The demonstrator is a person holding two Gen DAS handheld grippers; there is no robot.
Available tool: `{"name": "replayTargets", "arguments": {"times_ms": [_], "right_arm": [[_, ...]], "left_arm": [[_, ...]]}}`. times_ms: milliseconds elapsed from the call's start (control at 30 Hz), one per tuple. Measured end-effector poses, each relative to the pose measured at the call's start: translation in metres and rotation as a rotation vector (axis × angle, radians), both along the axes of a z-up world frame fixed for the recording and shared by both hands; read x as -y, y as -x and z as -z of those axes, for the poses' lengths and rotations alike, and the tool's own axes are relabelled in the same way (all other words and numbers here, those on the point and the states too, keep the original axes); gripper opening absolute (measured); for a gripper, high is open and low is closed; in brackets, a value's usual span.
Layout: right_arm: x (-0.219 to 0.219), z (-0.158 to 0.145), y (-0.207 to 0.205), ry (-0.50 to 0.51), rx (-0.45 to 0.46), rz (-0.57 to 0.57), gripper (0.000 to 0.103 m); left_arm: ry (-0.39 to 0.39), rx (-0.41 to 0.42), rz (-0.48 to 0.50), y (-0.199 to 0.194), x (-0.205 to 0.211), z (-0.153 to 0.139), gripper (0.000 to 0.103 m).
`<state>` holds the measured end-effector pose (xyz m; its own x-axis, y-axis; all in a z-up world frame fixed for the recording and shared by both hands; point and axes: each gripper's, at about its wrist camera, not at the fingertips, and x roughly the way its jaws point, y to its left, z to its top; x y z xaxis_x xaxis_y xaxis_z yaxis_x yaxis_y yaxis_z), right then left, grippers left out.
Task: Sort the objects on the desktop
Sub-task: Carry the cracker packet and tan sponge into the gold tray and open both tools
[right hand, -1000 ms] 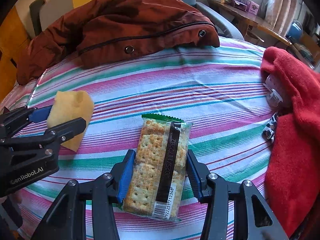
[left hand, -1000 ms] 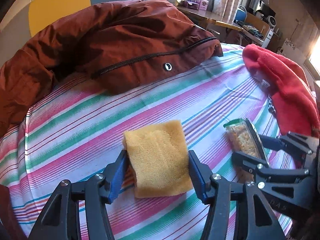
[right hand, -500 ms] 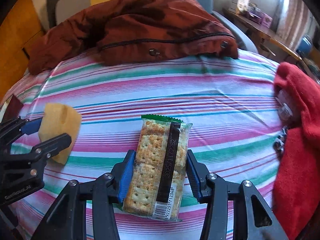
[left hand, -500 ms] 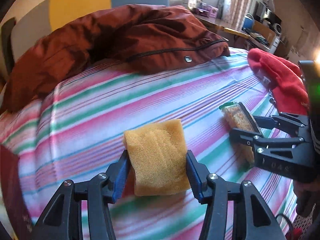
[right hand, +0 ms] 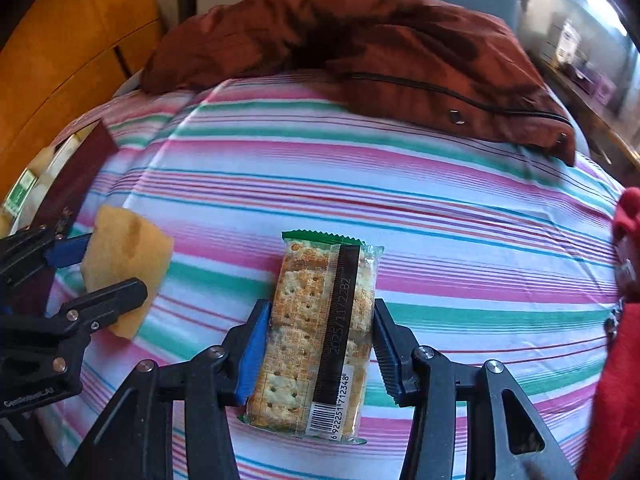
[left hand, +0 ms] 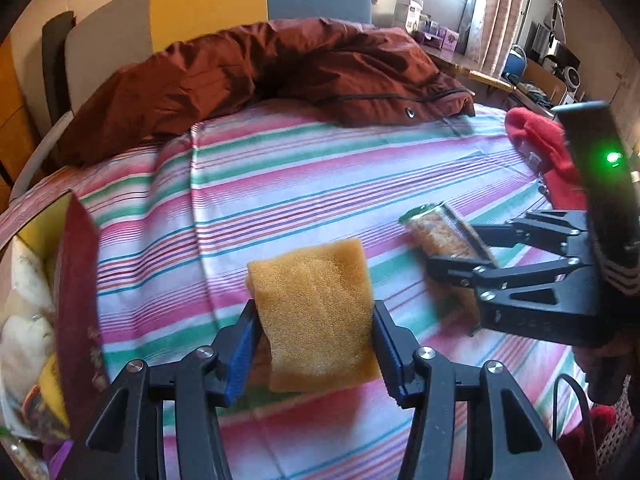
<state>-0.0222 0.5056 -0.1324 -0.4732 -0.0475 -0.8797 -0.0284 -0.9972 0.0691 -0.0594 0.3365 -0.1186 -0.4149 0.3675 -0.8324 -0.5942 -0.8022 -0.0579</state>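
Observation:
My left gripper (left hand: 314, 344) is shut on a yellow sponge (left hand: 316, 312) and holds it above the striped tablecloth (left hand: 280, 184). My right gripper (right hand: 318, 344) is shut on a clear pack of crackers (right hand: 320, 332) with a green end, also held above the cloth. In the left wrist view the right gripper (left hand: 452, 256) and the cracker pack (left hand: 440, 232) show at the right. In the right wrist view the left gripper (right hand: 96, 264) and the sponge (right hand: 124, 264) show at the left.
A rust-brown jacket (left hand: 280, 72) lies across the far side of the table. A red cloth (left hand: 548, 148) lies at the right edge. A dark red box (left hand: 76, 280) holding assorted items stands at the left edge; it also shows in the right wrist view (right hand: 76, 176).
Both grippers have lifted and swung left with their objects. The dark red box at the left edge has come into view.

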Motion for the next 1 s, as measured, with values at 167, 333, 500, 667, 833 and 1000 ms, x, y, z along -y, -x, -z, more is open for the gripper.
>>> {"name": "replayTargets", "arguments": {"times_ms": [167,333,500,667,833,1000], "right_arm": [[0.019,0.002,0.009,-0.006,0.019,-0.040,0.050],[0.040,0.005,0.017,-0.020,0.033,-0.064,0.050],[0.062,0.004,0.016,-0.024,0.041,-0.087,0.050],[0.079,0.002,0.013,-0.024,0.050,-0.096,0.050],[0.087,0.000,0.008,-0.017,0.060,-0.071,0.050],[0.099,-0.001,0.004,-0.007,0.054,-0.065,0.050]], "left_arm": [[-0.036,-0.049,0.003,-0.011,0.017,-0.021,0.054],[-0.072,-0.093,-0.010,-0.017,0.034,-0.042,0.054],[-0.102,-0.118,-0.031,-0.021,0.051,-0.056,0.054],[-0.116,-0.139,-0.056,-0.025,0.069,-0.064,0.054],[-0.134,-0.176,-0.076,-0.032,0.088,-0.076,0.054],[-0.151,-0.204,-0.099,-0.036,0.105,-0.085,0.054]]}}
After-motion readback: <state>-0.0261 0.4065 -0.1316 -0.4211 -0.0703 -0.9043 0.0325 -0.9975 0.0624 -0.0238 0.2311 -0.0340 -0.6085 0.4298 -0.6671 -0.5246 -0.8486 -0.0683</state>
